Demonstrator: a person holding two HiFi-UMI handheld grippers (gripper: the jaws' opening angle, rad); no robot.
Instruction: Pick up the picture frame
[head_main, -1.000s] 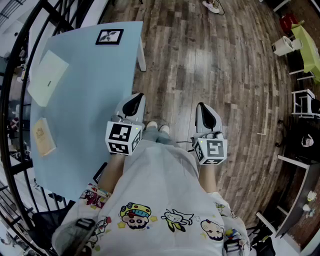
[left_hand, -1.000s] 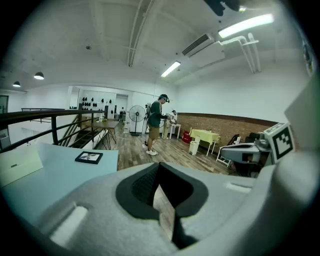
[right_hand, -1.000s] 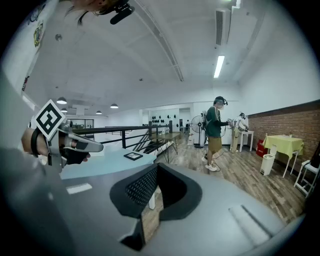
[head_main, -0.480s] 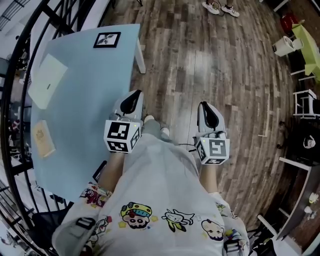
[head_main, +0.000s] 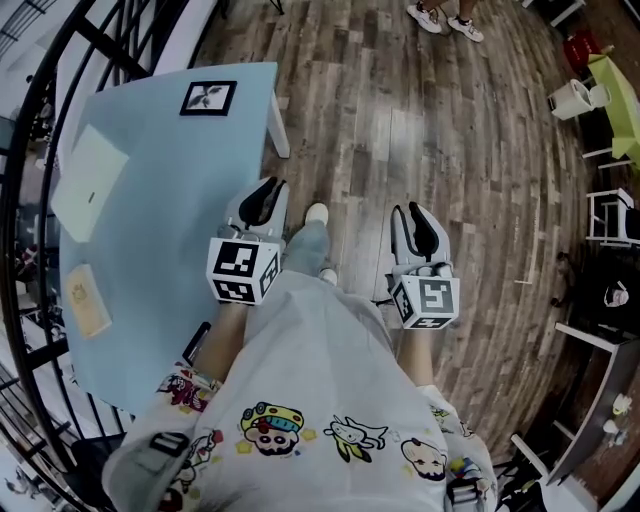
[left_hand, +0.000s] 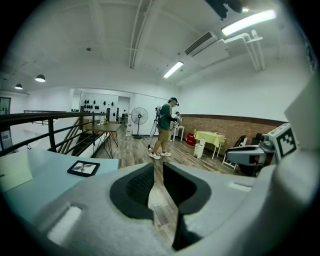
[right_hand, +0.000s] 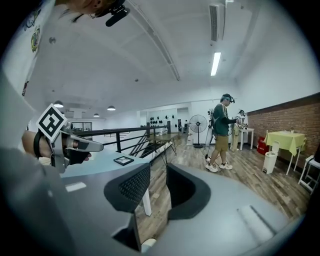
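The picture frame (head_main: 208, 97), black with a pale print, lies flat at the far corner of the light blue table (head_main: 170, 210). It also shows small in the left gripper view (left_hand: 83, 168) and the right gripper view (right_hand: 123, 160). My left gripper (head_main: 262, 195) hovers at the table's right edge, well short of the frame. My right gripper (head_main: 418, 222) is over the wooden floor. Both grippers' jaws have just been opening; a narrow gap shows in the left (left_hand: 157, 175) and the right (right_hand: 157, 187), with nothing between them.
A white sheet (head_main: 90, 183) and a tan booklet (head_main: 85, 300) lie on the table's left part. A black railing (head_main: 30, 120) runs behind it. A person (left_hand: 165, 127) stands farther down the floor. A yellow table (head_main: 625, 90) and chairs (head_main: 608, 205) are at the right.
Both grippers' jaws have parted from shut. The person holding them has stepped forward, one foot out ahead, and the frame and table now sit closer in the head view.
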